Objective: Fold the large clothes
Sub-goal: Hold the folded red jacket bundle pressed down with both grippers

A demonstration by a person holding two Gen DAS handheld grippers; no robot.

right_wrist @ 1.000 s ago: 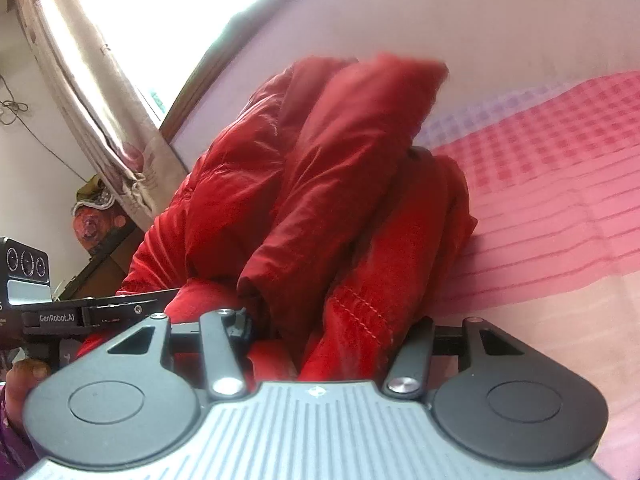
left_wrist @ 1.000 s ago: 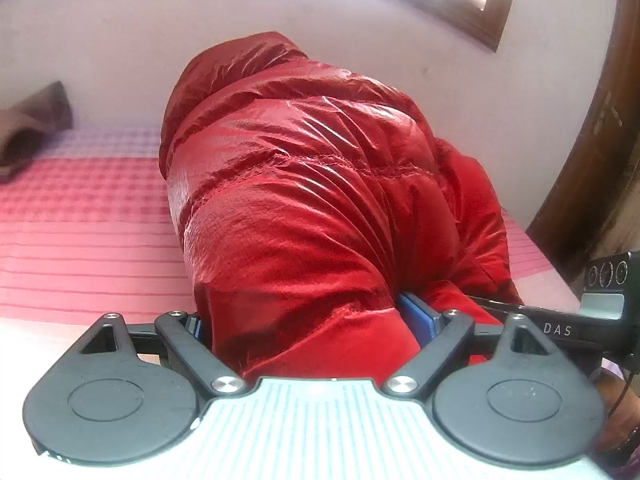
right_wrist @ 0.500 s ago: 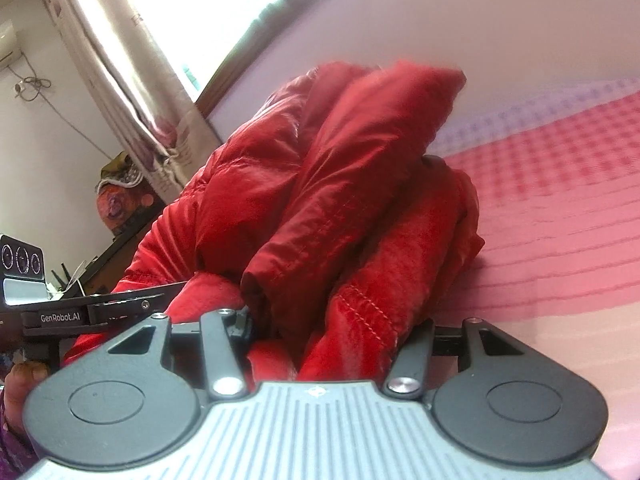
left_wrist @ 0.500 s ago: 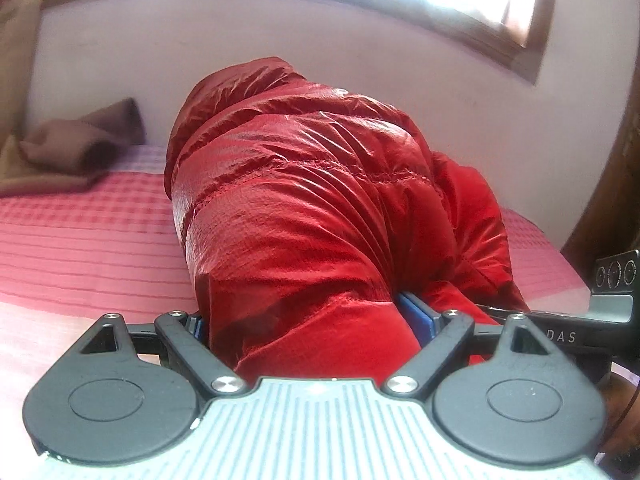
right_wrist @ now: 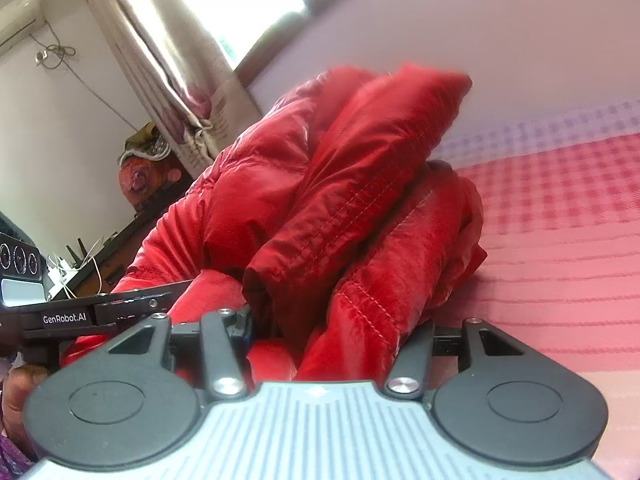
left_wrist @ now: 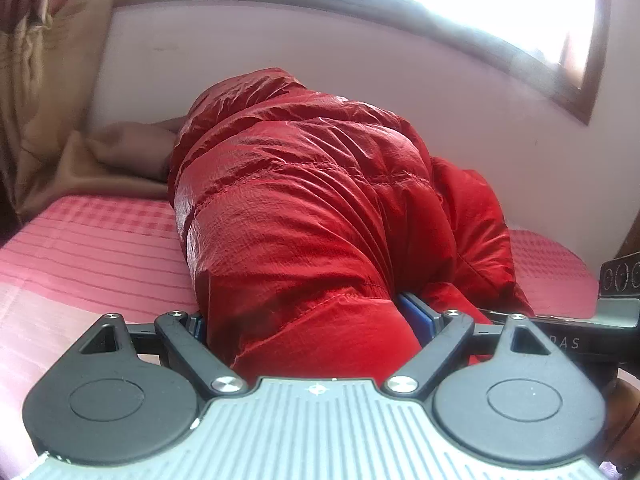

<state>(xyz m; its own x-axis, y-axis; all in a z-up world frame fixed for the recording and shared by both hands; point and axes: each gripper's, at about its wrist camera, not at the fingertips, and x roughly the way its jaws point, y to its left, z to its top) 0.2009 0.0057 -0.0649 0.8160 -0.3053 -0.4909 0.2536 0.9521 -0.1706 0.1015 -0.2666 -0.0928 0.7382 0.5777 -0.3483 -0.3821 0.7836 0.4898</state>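
The left claw (left_wrist: 304, 320) is clenched wide on a thick padded fold of the red jacket (left_wrist: 304, 208), whose shiny quilted fabric fills the gap between its jaws; a blue pad (left_wrist: 416, 314) shows at the right side, pressed against the cloth. The right claw (right_wrist: 324, 332) grasps a narrower bundle of the same jacket (right_wrist: 360, 208), a stitched edge bunched between its jaws. The jacket lies heaped on a pink checked bed (left_wrist: 80, 248), its bulk rising away from both claws toward a pale wall under a window (left_wrist: 480, 8). In each wrist view the other claw shows at the edge of the frame, so the two hold the garment side by side at its near end. The step in hand looks like carrying or turning a gathered, partly folded jacket across the bed, not yet laying it flat. The next move probably calls for keeping both grips firm, since the slick puffy fabric could slide out, and for lowering the bundle evenly so the layers stay stacked. Compared with a second ago, both grips are unchanged, but the background has swung: a brown blanket (left_wrist: 120, 152) and a curtain (left_wrist: 48, 60) now sit nearer the jacket in the left view, and more of the room and curtain appears in the right view.
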